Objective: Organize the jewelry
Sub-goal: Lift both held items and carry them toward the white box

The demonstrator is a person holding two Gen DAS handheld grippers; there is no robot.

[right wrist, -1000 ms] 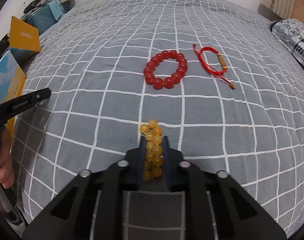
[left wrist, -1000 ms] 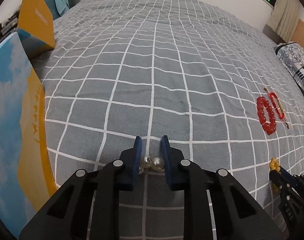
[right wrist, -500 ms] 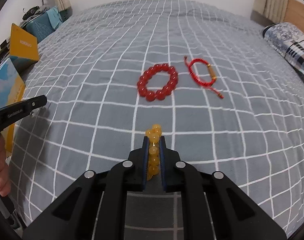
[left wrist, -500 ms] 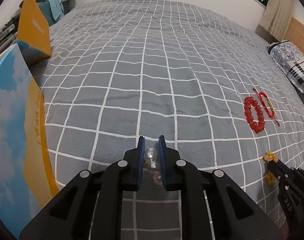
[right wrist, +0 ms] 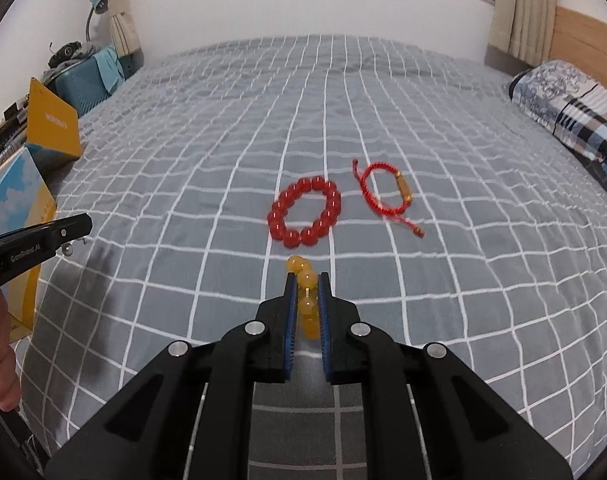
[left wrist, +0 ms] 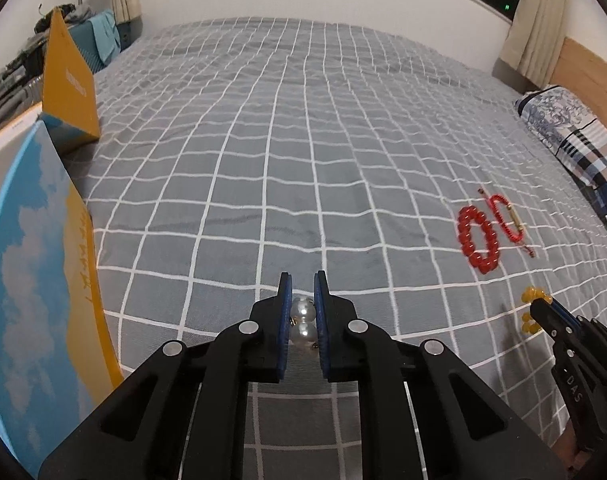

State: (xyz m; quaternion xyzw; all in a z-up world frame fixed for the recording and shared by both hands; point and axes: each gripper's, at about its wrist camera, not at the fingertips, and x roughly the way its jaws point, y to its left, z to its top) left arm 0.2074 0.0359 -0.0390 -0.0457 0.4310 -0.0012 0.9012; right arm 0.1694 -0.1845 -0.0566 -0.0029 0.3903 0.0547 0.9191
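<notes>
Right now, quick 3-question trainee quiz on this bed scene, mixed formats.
1. True or false: the left tool is shut on the pearl piece.
2. What does the right tool grip? A) red bead bracelet B) amber bead bracelet C) red cord bracelet
3. Fill in: on the bedspread, the red bead bracelet lies to the ___ of the red cord bracelet in the right wrist view.

Key: 1 true; 2 B, the amber bead bracelet; 3 left.

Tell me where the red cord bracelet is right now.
In the right wrist view the red cord bracelet lies flat on the checked bedspread, just right of the red bead bracelet, apart from it.
</notes>
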